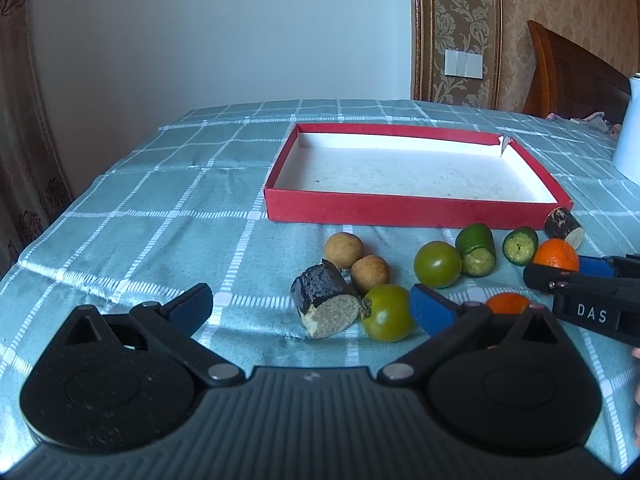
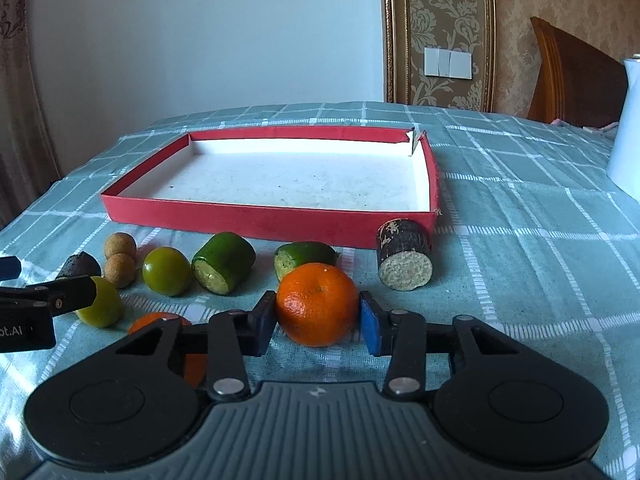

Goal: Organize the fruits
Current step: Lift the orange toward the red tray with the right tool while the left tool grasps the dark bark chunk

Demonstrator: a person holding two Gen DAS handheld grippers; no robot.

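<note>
My right gripper (image 2: 316,316) is shut on an orange mandarin (image 2: 318,304) that rests on the cloth, one blue pad on each side. In the left wrist view that mandarin (image 1: 556,254) shows at the far right. My left gripper (image 1: 310,308) stands open low over the cloth, and a dark-skinned cane piece (image 1: 324,300) and a green tomato (image 1: 387,312) lie between its fingers untouched. Just beyond it lie two brown longans (image 1: 344,250), another green tomato (image 1: 437,264), two green cut pieces (image 1: 476,250) and a second mandarin (image 1: 508,303). Behind them sits the red shallow box (image 1: 400,212), white inside.
A second dark cane piece (image 2: 404,254) lies at the box's near right corner. A white jug (image 2: 626,132) stands at the far right on the checked teal cloth (image 2: 520,240). The table drops away at the left edge. A wooden headboard (image 2: 576,76) rises behind.
</note>
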